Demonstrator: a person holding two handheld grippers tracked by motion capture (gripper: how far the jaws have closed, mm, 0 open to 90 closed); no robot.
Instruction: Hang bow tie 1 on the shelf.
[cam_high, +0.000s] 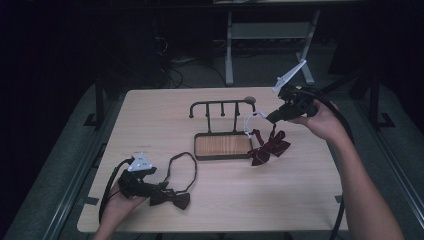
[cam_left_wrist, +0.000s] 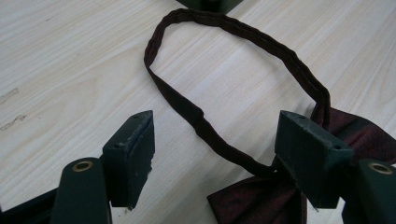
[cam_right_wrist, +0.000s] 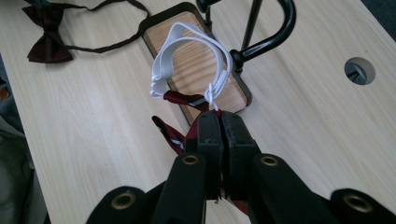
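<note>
right gripper (cam_right_wrist: 220, 122) clamped on striped bow tie (cam_high: 269, 146)

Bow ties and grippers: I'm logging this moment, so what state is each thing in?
Red striped bow tie: lifted by the right gripper, white elastic loop hanging free near the rack.
Dark bow tie: flat on the table, strap looped open.
Rack: upright, hooks bare.
Left gripper: open, jaws astride the dark bow tie.
Right gripper: shut on the red striped bow tie.
</note>
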